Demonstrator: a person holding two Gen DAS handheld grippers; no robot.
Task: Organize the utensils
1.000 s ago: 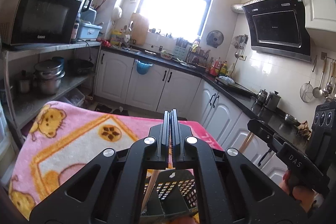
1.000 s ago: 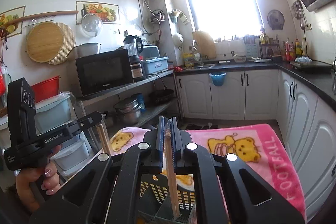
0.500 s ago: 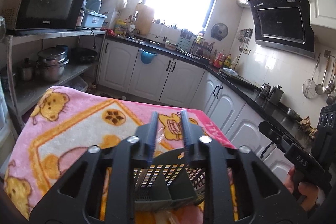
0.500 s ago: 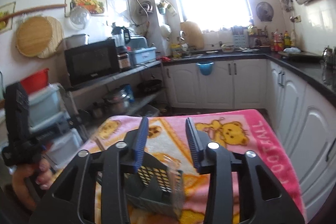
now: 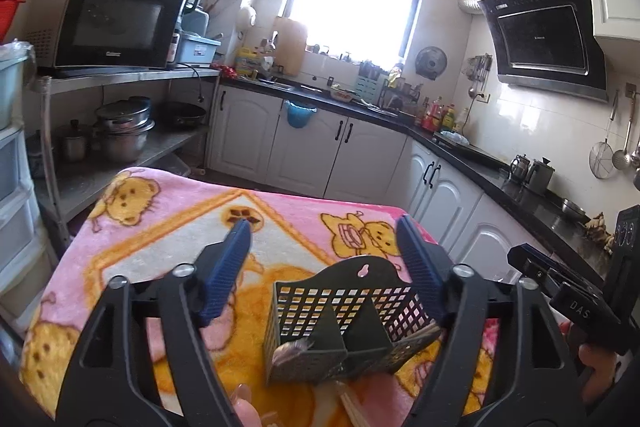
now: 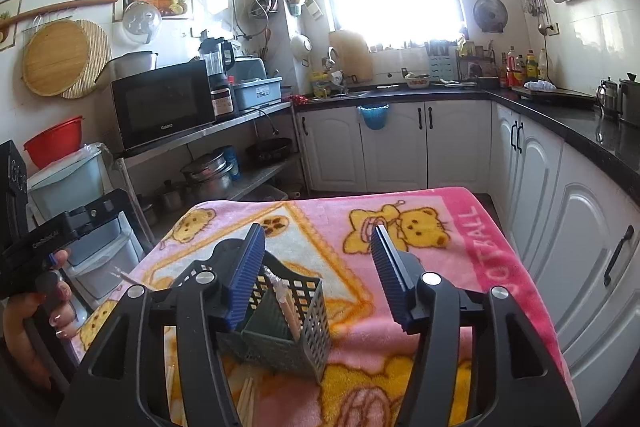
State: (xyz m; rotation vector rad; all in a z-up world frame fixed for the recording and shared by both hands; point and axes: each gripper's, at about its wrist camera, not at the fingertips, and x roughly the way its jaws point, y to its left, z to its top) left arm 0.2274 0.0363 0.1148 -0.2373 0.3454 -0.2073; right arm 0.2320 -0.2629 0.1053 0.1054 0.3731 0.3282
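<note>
Partly done: chopsticks point(image 6: 289, 311) already standing in the utensil basket point(image 6: 280, 323) between and just below the right gripper point(image 6: 320, 267) jaws, more loose chopsticks point(image 6: 246, 403) lying beneath on the blanket point(image 6: 440, 267). Jaws just opening on both, empty, gripping nothing; left gripper point(image 5: 324, 255) wide, straddling the basket untouched.

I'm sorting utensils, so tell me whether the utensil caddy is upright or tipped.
Upright: the utensil caddy stands on the pink blanket, open top up, chopsticks poking from one compartment.
</note>
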